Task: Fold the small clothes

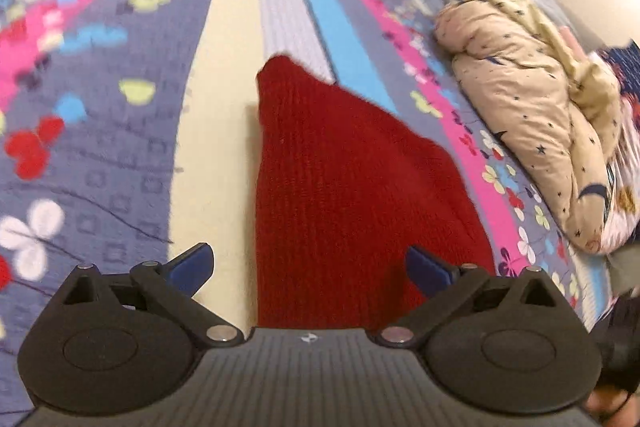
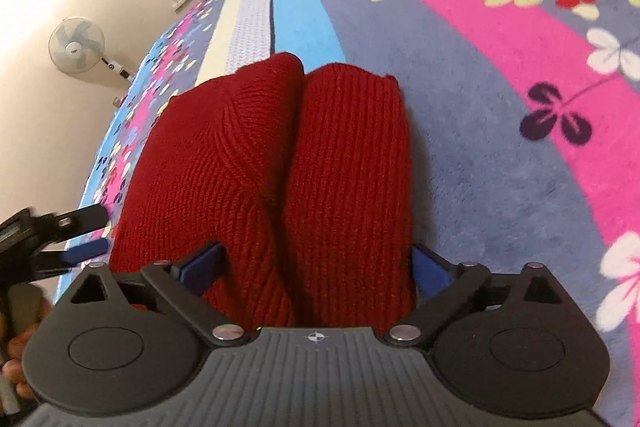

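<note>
L gripper sits low w/ blue fingers spread wide, pointing along the red knit sweater on the floral bedspread. R gripper also spread, fingers straddling sweater's near edge, nothing pinched; beige star-print quilt bunched right of sweater.

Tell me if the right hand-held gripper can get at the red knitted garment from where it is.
Probably yes. The right hand-held gripper stands open right at the near edge of the red knitted garment, fingers on either side of its folded layers, with nothing between them.
</note>
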The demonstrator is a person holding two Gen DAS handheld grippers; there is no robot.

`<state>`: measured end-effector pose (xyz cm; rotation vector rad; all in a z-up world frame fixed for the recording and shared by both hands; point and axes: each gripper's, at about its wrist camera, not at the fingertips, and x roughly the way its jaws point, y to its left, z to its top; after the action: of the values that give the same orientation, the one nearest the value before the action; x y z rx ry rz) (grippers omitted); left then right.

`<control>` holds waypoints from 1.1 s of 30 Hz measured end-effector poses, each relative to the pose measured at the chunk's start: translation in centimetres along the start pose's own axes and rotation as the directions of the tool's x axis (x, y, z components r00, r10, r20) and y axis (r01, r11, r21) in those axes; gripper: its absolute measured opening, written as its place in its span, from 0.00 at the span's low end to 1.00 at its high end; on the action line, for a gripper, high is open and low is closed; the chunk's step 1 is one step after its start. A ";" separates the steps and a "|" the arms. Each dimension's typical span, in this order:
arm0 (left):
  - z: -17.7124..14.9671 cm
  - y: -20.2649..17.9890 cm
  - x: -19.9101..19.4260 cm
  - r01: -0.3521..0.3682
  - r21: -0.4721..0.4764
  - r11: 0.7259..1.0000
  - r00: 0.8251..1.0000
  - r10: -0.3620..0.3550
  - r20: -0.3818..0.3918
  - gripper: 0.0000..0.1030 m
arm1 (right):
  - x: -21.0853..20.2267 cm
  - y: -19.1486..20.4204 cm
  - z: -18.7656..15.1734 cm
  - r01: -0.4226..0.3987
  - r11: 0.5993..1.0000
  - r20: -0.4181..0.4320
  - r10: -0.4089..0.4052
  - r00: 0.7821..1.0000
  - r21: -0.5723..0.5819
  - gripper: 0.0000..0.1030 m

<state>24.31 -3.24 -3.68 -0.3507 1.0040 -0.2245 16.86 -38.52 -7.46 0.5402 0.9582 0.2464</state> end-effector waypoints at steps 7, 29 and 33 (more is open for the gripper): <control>0.9 2.6 6.6 0.212 -0.188 0.959 0.965 -0.236 -0.116 1.00 | 1.4 -0.2 0.2 -0.023 0.999 -0.034 0.024 0.999 0.024 0.96; 6.1 8.0 -6.2 0.073 -0.008 0.997 0.992 -0.072 0.099 0.67 | 3.0 10.4 0.2 -0.250 0.946 0.103 0.275 0.956 -0.206 0.29; 6.4 12.2 -6.6 0.007 -0.080 0.997 0.996 0.000 0.094 0.78 | 5.3 13.3 -0.4 -0.294 0.921 0.058 0.319 0.946 -0.257 0.29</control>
<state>26.57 11.44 -0.13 -0.4325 0.9211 -0.1696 19.99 -24.91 -4.18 0.4681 0.7297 0.6081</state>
